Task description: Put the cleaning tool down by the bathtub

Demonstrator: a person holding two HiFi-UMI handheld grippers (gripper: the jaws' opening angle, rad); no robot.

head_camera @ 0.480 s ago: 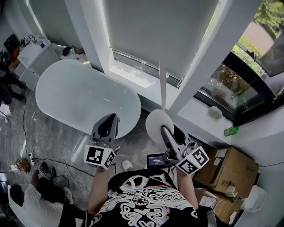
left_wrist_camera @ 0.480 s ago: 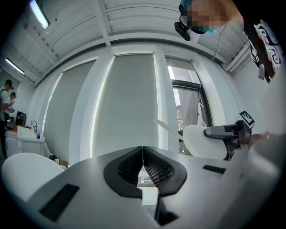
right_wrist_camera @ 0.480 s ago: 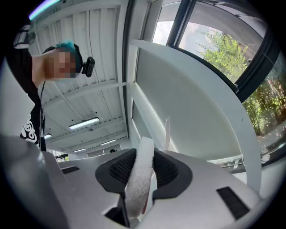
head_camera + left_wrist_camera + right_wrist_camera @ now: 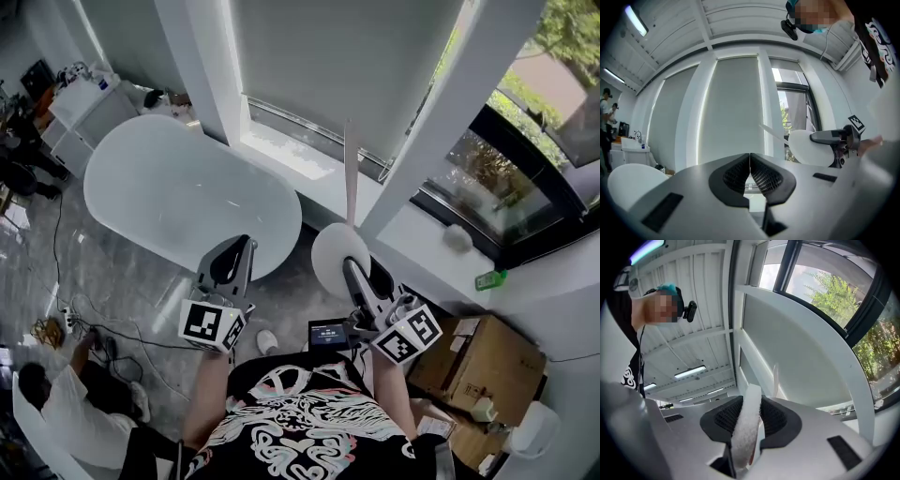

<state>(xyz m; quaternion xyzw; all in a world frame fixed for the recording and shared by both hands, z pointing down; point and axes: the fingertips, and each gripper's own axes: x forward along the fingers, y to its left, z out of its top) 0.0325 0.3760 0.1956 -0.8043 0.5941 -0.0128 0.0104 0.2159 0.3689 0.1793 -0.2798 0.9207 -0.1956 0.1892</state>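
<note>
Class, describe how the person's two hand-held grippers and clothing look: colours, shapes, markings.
The left hand-held gripper and the right hand-held gripper are grey, with tapering jaws lined with black textured pads. Each carries a white cube with black square markers. The person wears a black short-sleeved T-shirt with a pale swirling print.

Bathroom: freestanding white bathtub (image 4: 187,202), grey marble floor (image 4: 98,277), tall window (image 4: 319,75) with roller blind.

A closed white blind (image 4: 347,66) fills the far window. A small green object (image 4: 489,278) lies on the right sill, above cardboard boxes (image 4: 487,361). Cables (image 4: 94,347) trail over the grey marbled floor (image 4: 84,272) at near left, beside a crouching person (image 4: 56,412). A white cabinet (image 4: 89,108) stands far left.
</note>
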